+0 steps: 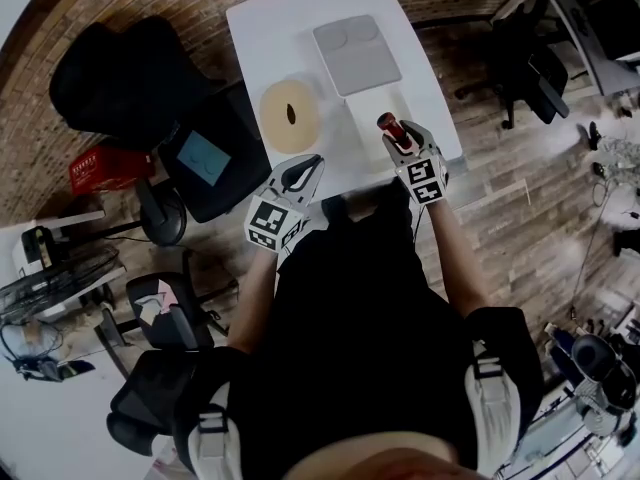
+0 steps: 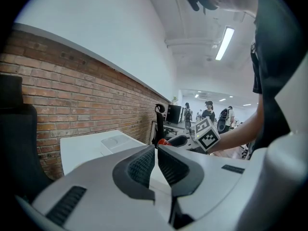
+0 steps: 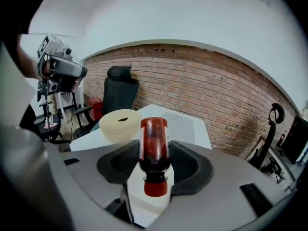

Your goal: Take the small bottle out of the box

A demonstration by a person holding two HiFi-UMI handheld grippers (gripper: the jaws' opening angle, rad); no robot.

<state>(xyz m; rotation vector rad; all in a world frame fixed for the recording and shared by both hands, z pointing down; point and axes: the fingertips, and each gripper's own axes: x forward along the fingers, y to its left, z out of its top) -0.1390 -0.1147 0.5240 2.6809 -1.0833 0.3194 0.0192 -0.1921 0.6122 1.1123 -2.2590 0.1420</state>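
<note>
At your left, your left claw [image 2: 156, 150] hung near the front edge of the white worktop [image 1: 270, 38], its two jaws pressed together with nothing between them. Just beyond it on the worktop lay a cream round disc [image 1: 290, 115] with a dark hole in its middle. Further back and to the right sat a flat grey rectangular tray [image 1: 355, 53], which may have been a lid. Nearer you than that tray was the shallow white box [image 1: 372, 103], so pale against the worktop that its walls were hard to trace. Your right claw [image 3: 154, 150] was clenched on the small dark-red bottle with a red cap [image 3: 154, 143]. Both ridged pads lay flat against its sides at the label, with the cap end towards the claw's camera and the base pointing away. In the head view the bottle was held over the right part of the box; whether it was fully clear of the rim could not be told. The bottle looked light and rigid, probably glass or hard plastic, and its smooth round wall could twist or slide under a loose grip. The straight-sided body, where you had it, seemed the best hold; the narrow neck and cap would have given the pads less to bite. If it was glass, it would not have forgiven a drop onto the worktop.
</note>
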